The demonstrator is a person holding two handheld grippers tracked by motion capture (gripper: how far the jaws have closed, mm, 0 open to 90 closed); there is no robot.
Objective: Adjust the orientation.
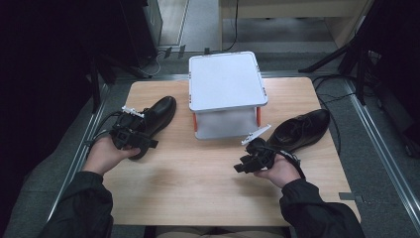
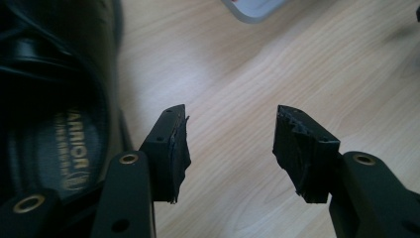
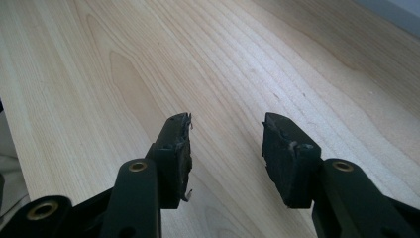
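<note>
My left gripper hangs open, empty, beside the left shoe near the table's left edge. I'd straddle its heel collar squarely before closing. My right gripper is open too.

**Both grippers held with jaws apart, nothing between them**

The left hand cradles the left gripper from below, black-sleeved forearm entering at the lower left. Its jaws stand apart, with nothing between the pads. The right hand holds the right gripper palm-up; those jaws gape too, pads bare.
</note>
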